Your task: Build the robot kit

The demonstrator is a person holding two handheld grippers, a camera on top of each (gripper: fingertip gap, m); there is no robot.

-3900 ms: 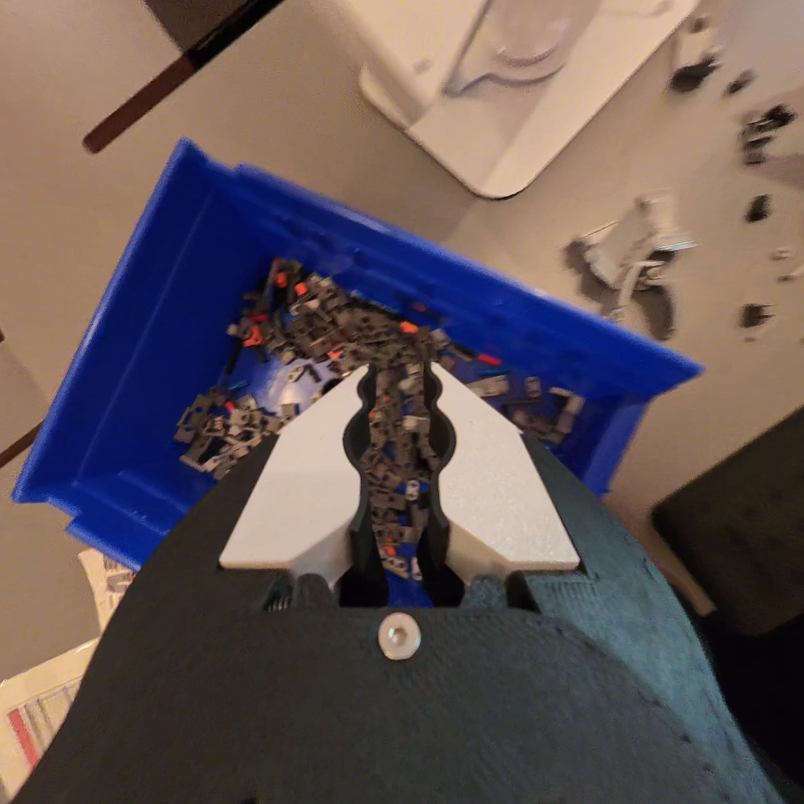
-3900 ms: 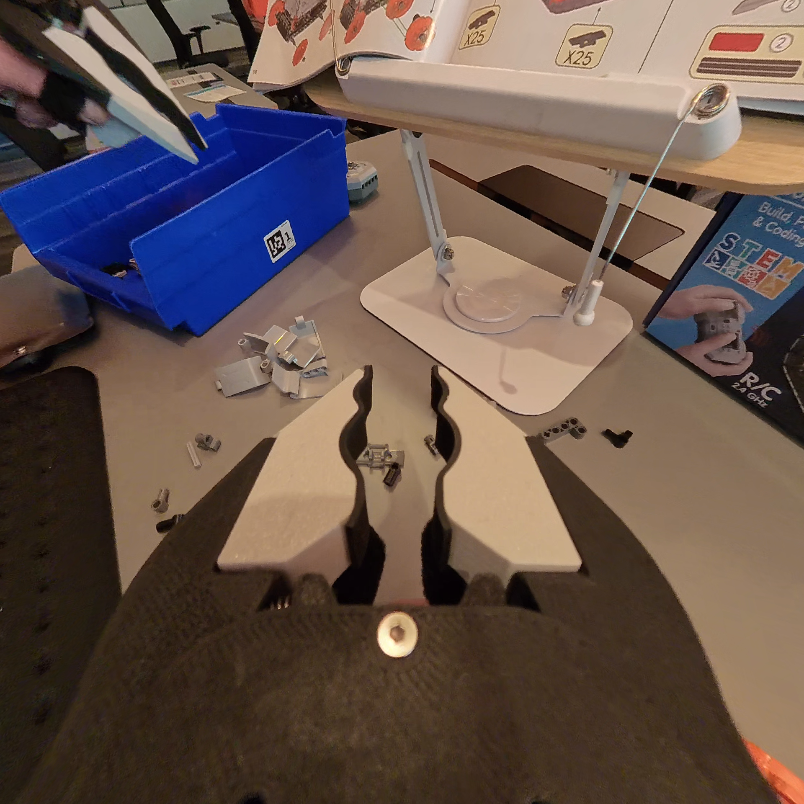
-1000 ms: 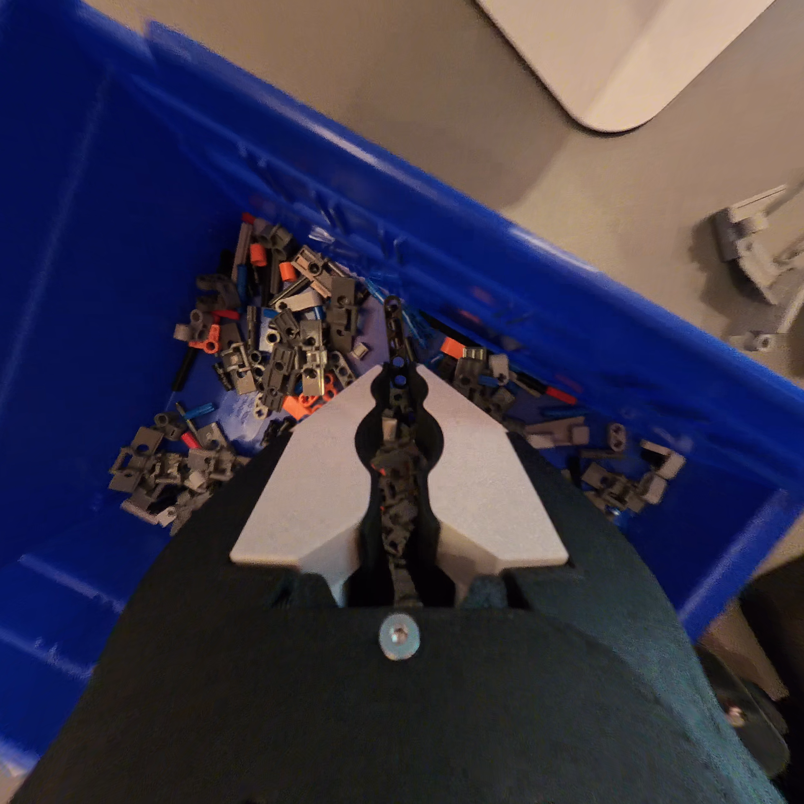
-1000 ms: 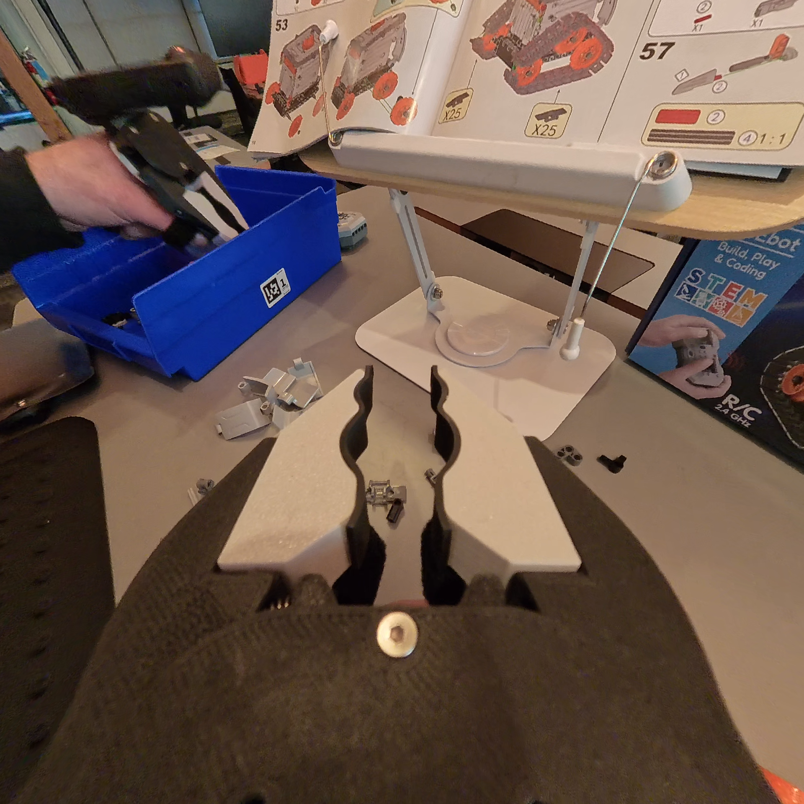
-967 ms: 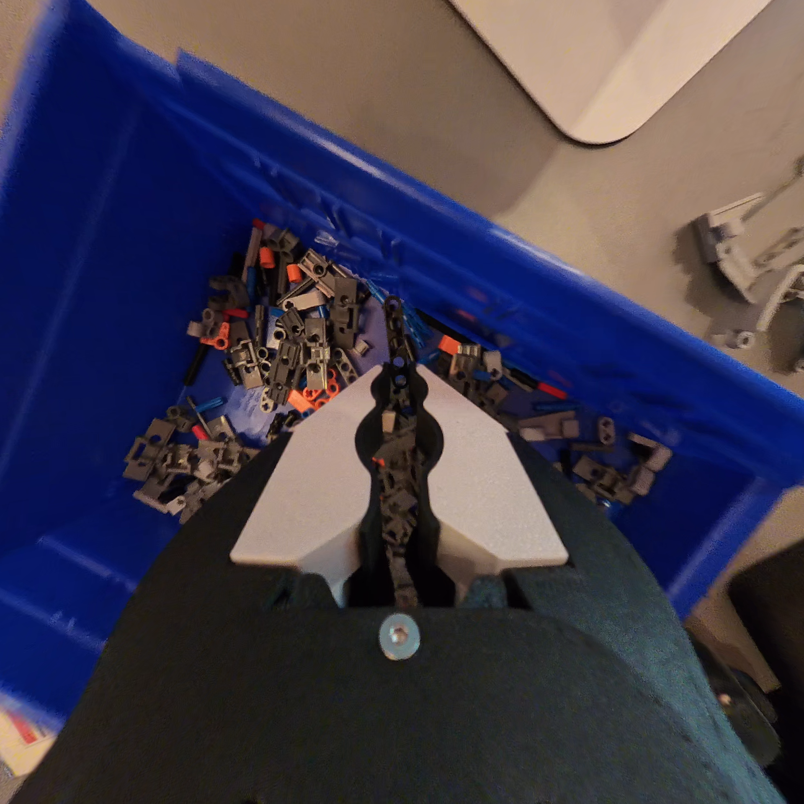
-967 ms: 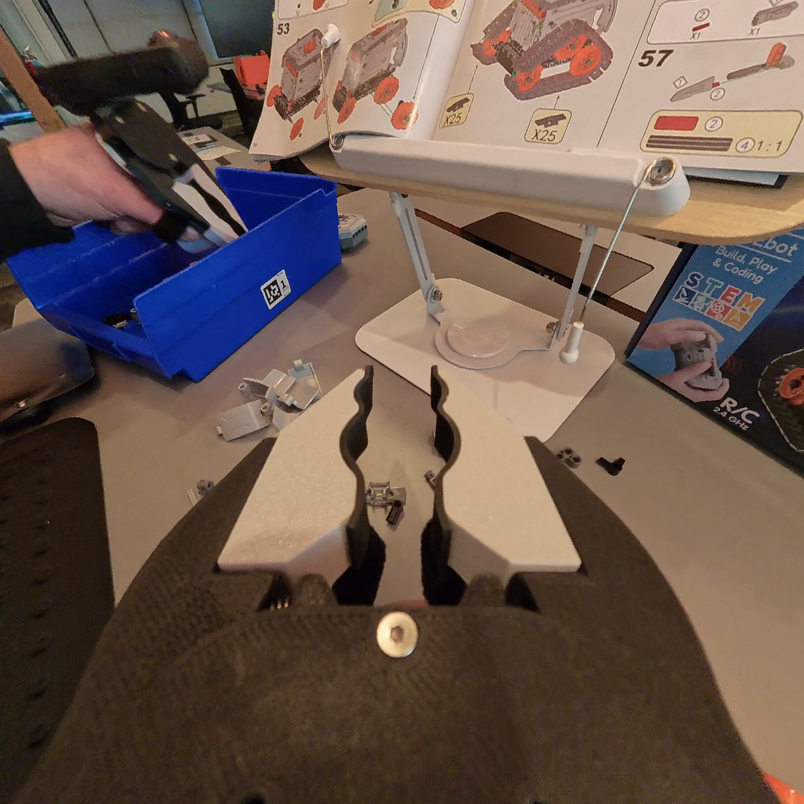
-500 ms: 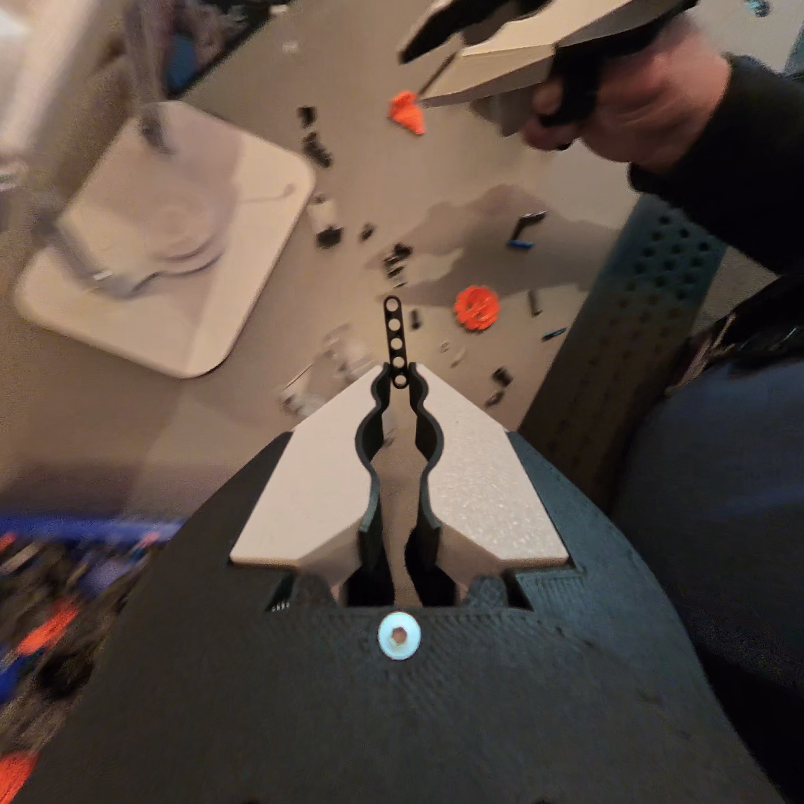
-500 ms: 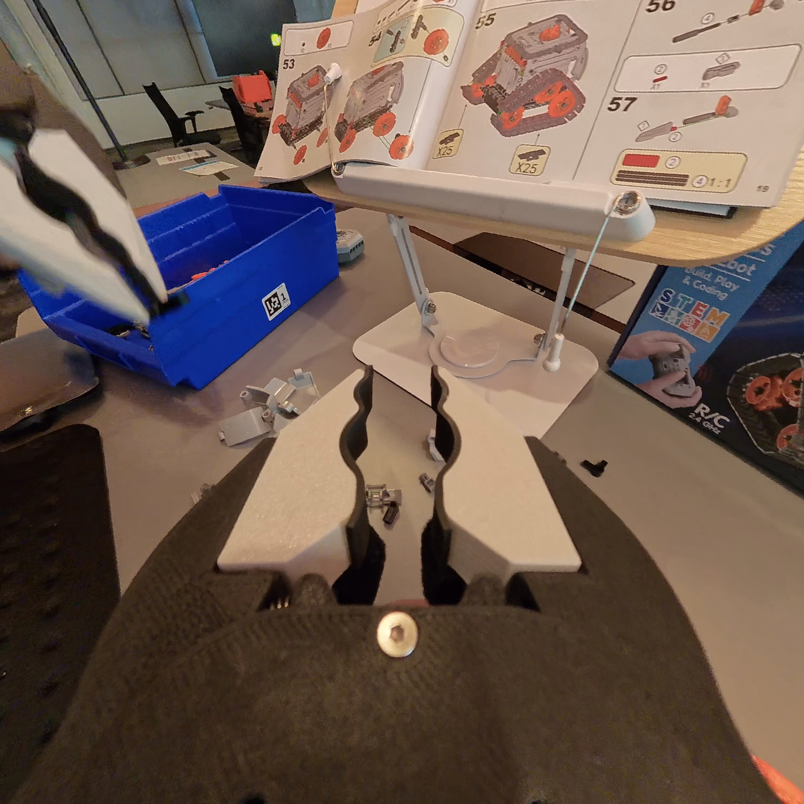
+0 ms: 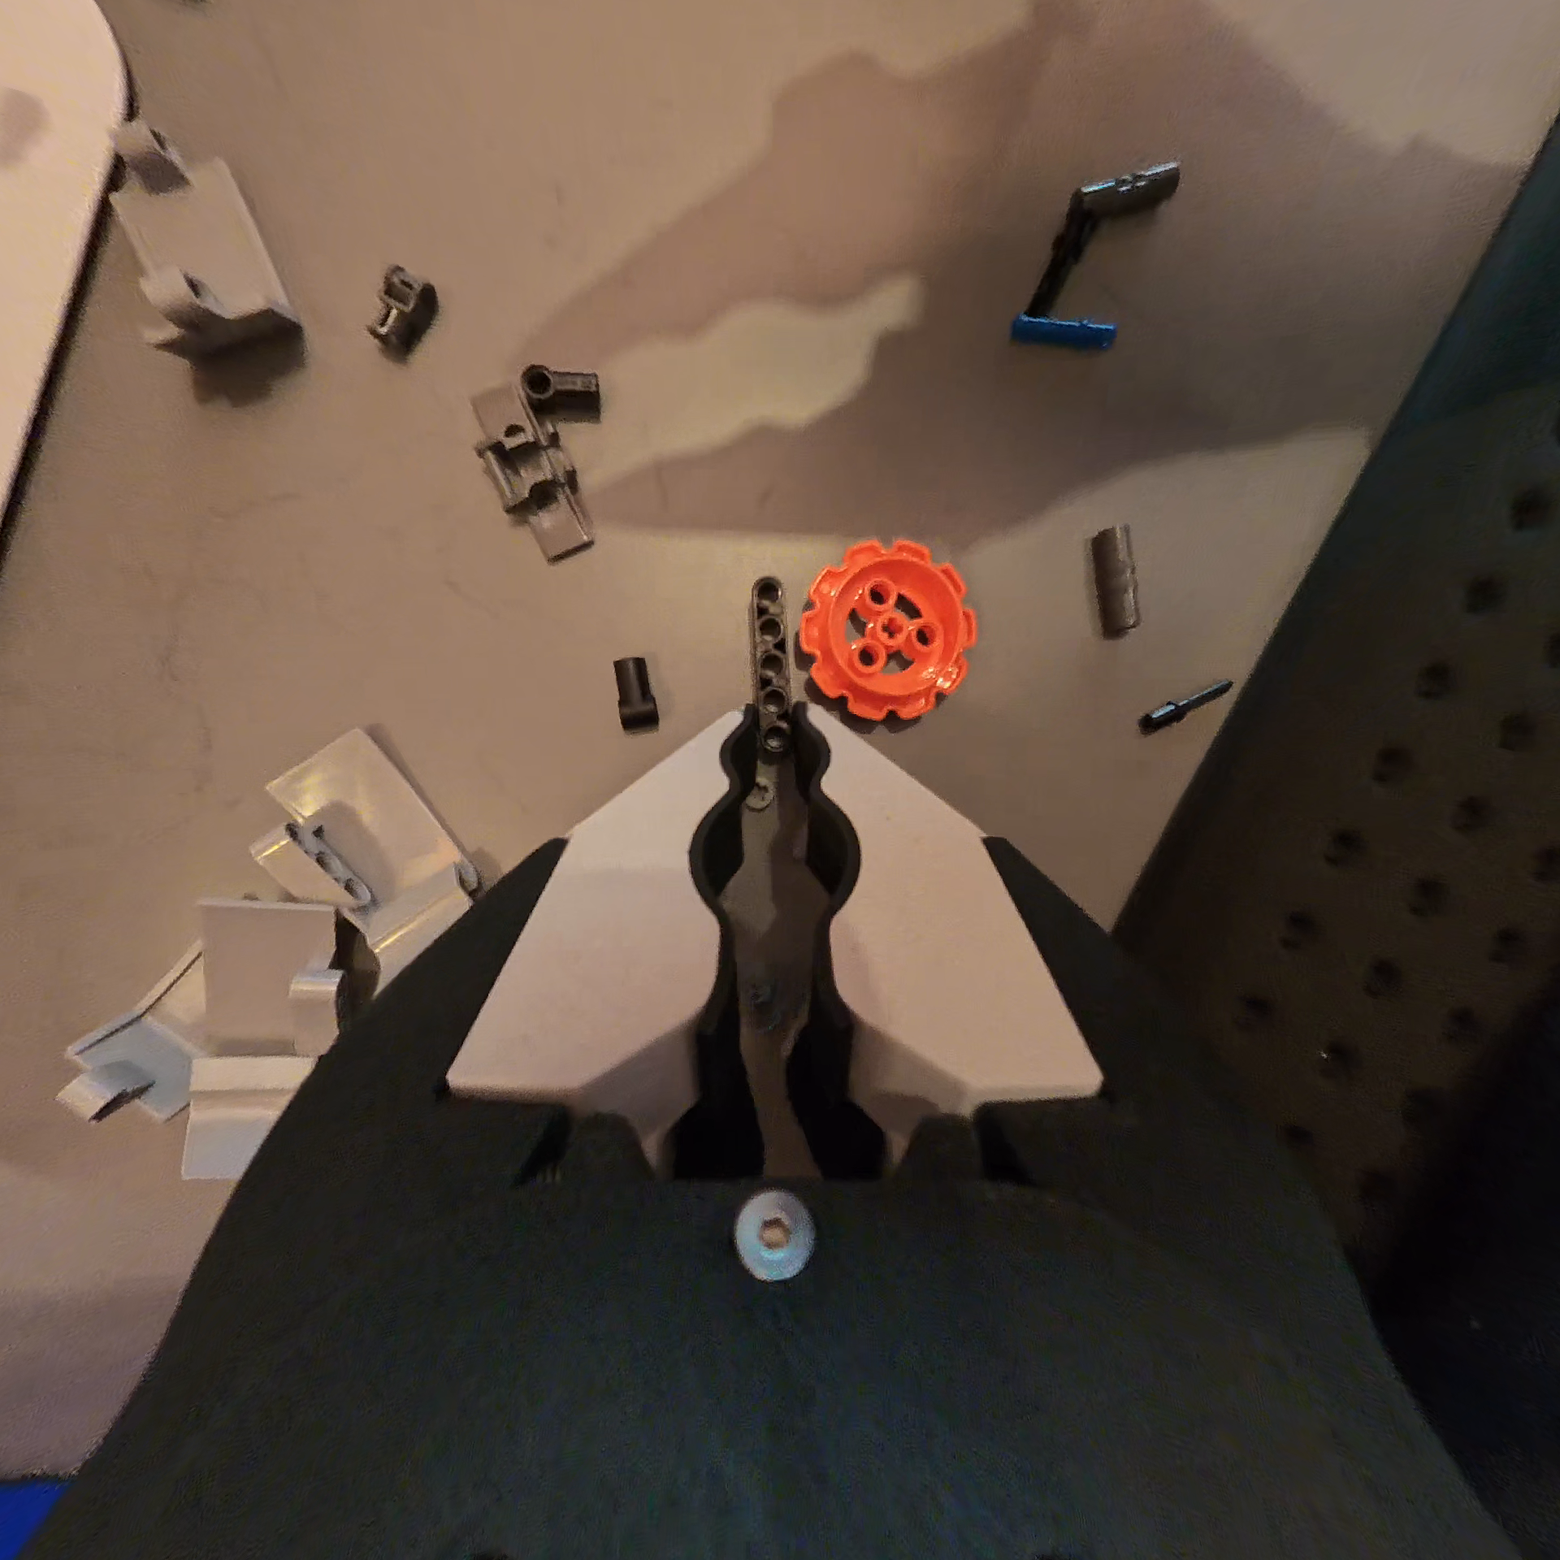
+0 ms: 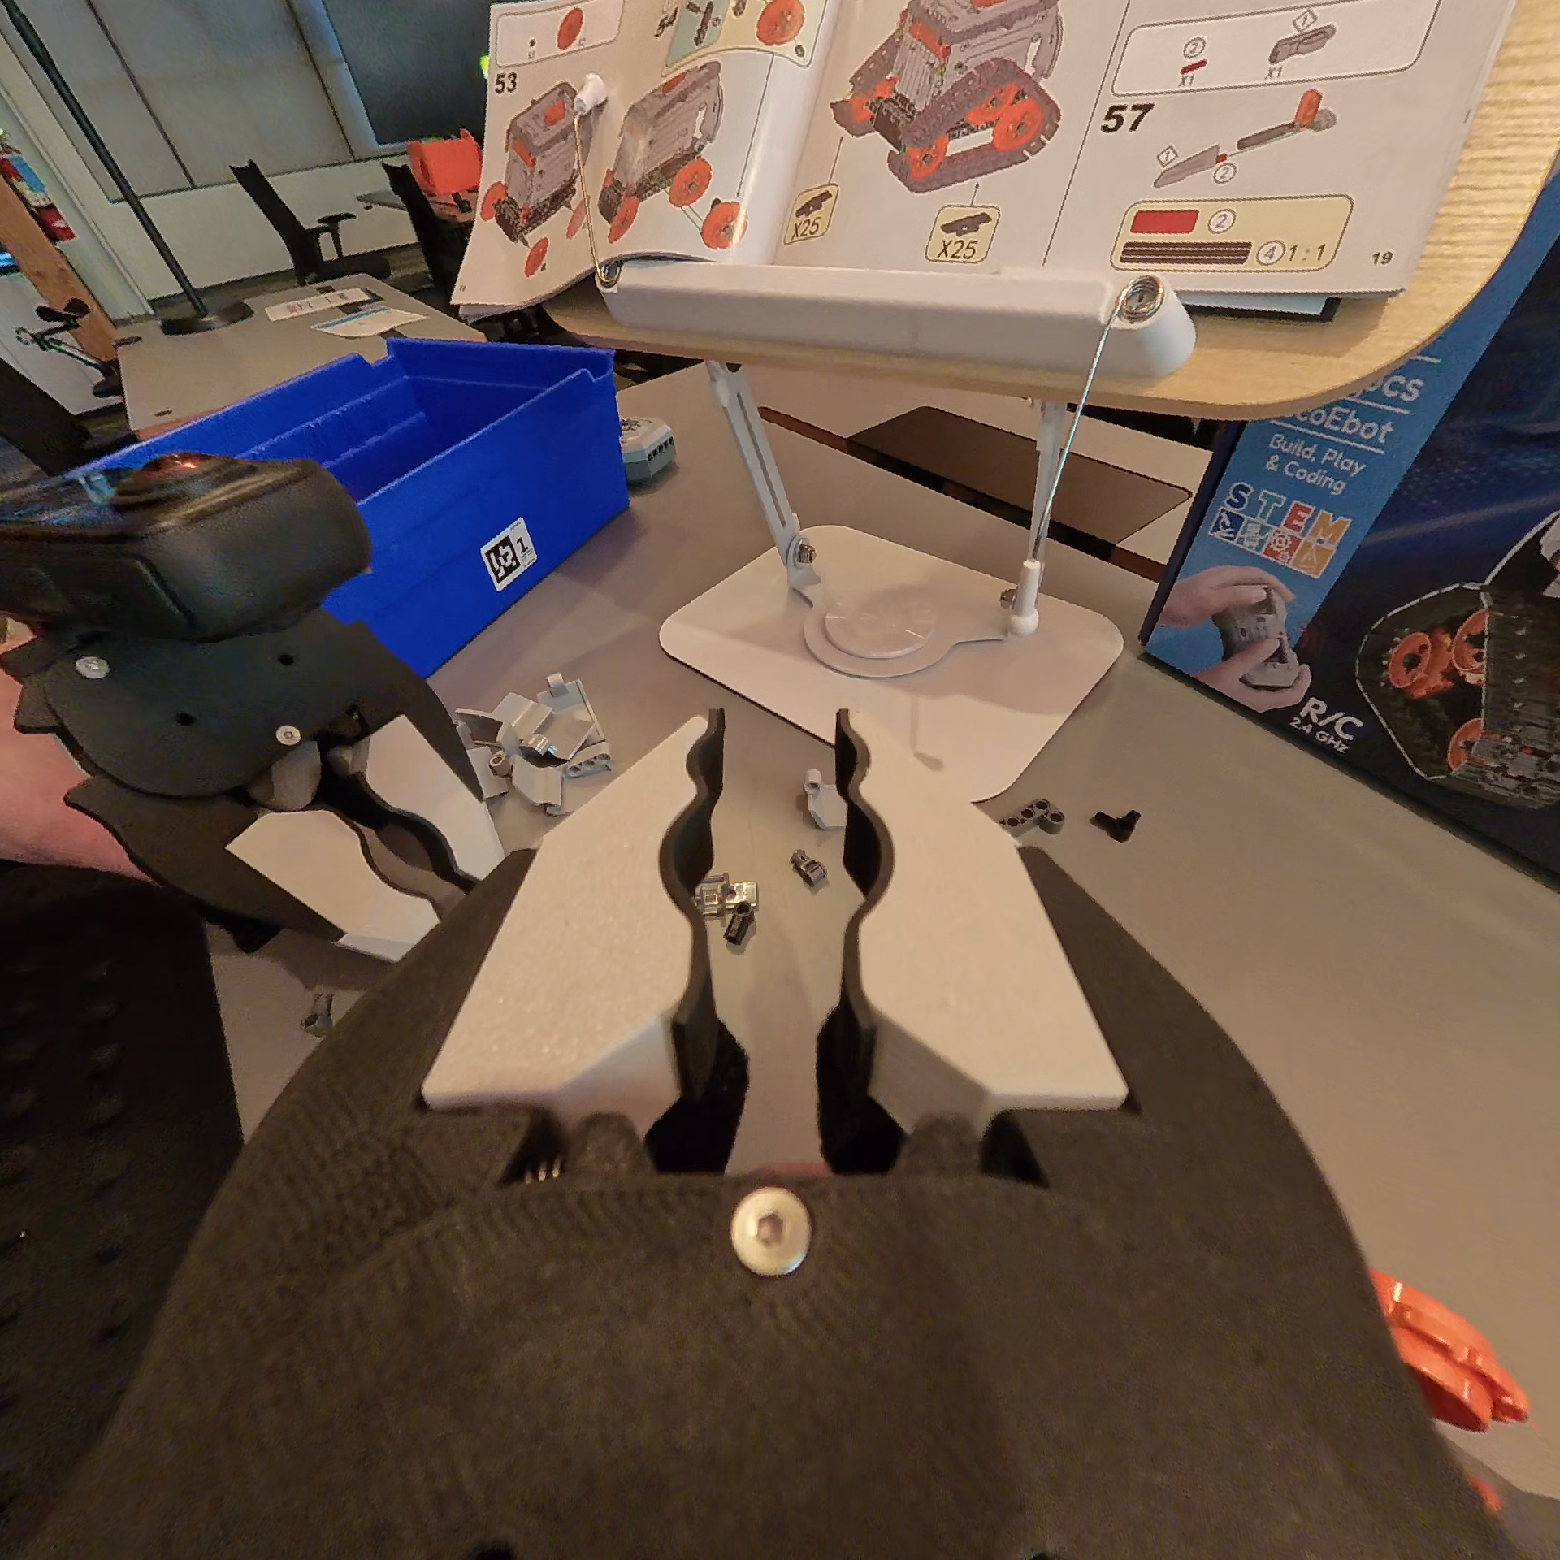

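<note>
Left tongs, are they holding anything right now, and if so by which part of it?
Yes. The left tongs are shut on a thin black beam with holes, pinched by one end; the rest sticks out past the tips, above the table beside an orange gear.

The left wrist view looks steeply down, close over the grey table (image 9: 338, 591). The right wrist view looks forward and higher toward the book stand (image 10: 886, 641). Both share the grey panel pieces (image 9: 278, 954) (image 10: 540, 743).

Open-plan office workspace: black swivel chairs (image 10: 287, 221), long grey desks (image 10: 253, 338), large windows (image 10: 211, 84) behind grey worktable (image 10: 1266, 928).
</note>
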